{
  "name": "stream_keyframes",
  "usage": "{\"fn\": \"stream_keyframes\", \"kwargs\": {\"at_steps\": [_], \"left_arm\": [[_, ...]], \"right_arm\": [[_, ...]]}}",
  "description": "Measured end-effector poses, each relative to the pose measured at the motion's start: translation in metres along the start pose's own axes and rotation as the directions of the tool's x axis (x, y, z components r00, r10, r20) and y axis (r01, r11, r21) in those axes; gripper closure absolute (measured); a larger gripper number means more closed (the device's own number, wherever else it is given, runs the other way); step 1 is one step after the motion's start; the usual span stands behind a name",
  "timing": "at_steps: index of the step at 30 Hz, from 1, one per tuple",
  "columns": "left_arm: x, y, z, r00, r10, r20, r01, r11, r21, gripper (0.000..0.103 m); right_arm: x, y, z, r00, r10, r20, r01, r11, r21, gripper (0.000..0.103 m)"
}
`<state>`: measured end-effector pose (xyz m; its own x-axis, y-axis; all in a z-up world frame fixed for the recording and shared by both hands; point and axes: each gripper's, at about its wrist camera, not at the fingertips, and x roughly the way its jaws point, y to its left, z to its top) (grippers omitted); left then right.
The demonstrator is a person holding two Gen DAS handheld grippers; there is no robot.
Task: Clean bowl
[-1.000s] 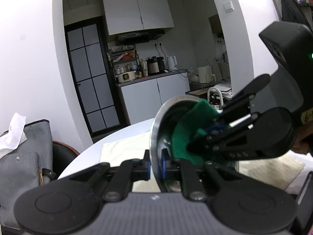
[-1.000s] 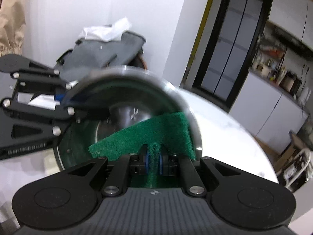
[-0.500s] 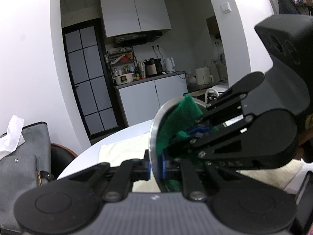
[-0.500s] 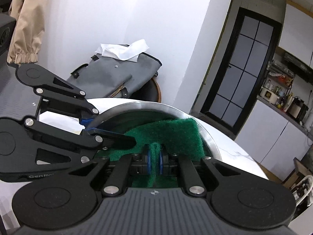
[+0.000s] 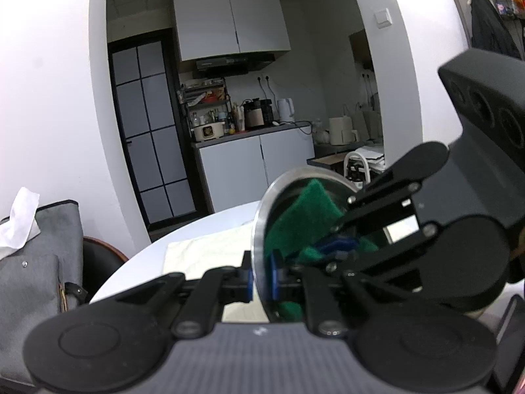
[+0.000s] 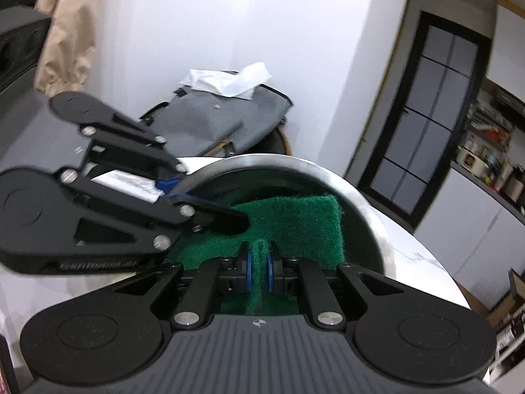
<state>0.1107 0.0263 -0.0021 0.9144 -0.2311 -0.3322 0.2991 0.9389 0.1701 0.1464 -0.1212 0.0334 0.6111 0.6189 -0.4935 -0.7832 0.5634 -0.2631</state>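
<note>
A steel bowl (image 5: 259, 229) is held tipped on its side above a round white worktop (image 5: 203, 226), its rim pinched between the blue pads of the left gripper (image 5: 261, 277), whose jaws are all but closed on the thin metal edge. In the left wrist view the bowl stands just past the fingertips at the lower centre of the frame, its open mouth facing toward 3 o'clock. From that side the right gripper (image 5: 341, 246) reaches into the bowl, its black linkage filling the frame from 2 to 4 o'clock.

In the right wrist view the right gripper (image 6: 261, 271) is clamped tight on a fold of a green scouring pad (image 6: 295, 216), which lies spread against the inner wall of the bowl (image 6: 370, 210); the pad's far edge sits close under the rim at 12 o'clock. The left gripper (image 6: 174, 188) enters that frame from 9 o'clock, gripping the rim at 10 o'clock.

A pale cloth (image 5: 203, 249) lies on the worktop beyond the bowl. A grey bag (image 6: 223, 121) with white tissue (image 6: 229, 78) poking from its top rests on a chair at 12 o'clock in the right wrist view, with a beige garment (image 6: 65, 32) hanging at 10 o'clock. A kitchen with white cabinets (image 5: 229, 23) and a dark glazed door (image 5: 151, 131) shows at 12 o'clock in the left wrist view.
</note>
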Motion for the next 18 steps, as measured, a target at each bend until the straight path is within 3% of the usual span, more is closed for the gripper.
{"fn": "stream_keyframes", "kwargs": {"at_steps": [9,15,18], "left_arm": [[0.004,0.001,0.007,1.0,-0.018,0.001,0.018,1.0,-0.018,0.094],[0.006,-0.001,0.008,1.0,-0.006,0.0,0.006,1.0,-0.016,0.094],[0.007,-0.003,0.009,1.0,-0.004,-0.002,0.004,1.0,-0.017,0.094]], "right_arm": [[0.0,0.016,-0.002,0.997,0.069,0.026,-0.067,0.994,-0.091,0.093],[0.003,0.022,-0.003,0.994,0.093,-0.06,-0.099,0.987,-0.126,0.093],[0.006,0.024,-0.008,0.983,0.065,-0.17,-0.09,0.985,-0.145,0.093]]}}
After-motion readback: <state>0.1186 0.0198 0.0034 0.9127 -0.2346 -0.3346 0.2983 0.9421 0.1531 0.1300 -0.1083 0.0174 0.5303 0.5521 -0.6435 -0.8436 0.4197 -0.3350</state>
